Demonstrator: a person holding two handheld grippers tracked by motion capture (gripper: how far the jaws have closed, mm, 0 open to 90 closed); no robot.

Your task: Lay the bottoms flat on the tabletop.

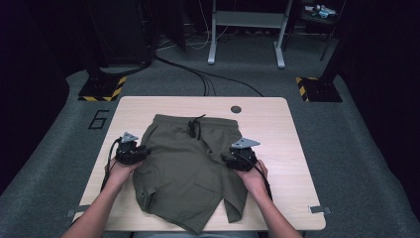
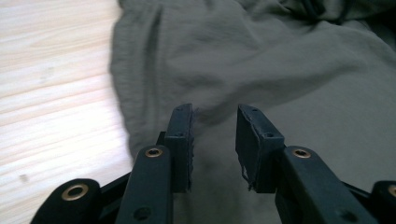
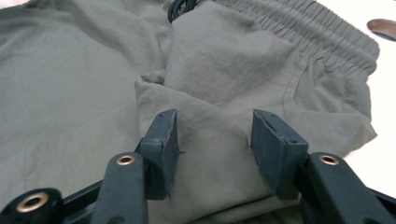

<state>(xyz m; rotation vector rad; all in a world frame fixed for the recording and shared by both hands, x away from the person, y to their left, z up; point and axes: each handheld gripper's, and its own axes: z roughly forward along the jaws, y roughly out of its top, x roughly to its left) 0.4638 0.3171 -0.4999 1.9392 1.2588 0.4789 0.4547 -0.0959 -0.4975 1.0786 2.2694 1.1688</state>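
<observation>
Currently olive shorts (image 1: 188,168) flat, waistband away, legs toward person; left claw (image 1: 144,151), right claw (image 1: 227,159) spread, unclamped.

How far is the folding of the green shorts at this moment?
Done: the shorts lie on the table, the right side already turned inward, waistband at the far edge. In hand: left gripper and right gripper both stand open over the cloth, gripping nothing. Left: probably more folds; the legs look uneven.
</observation>
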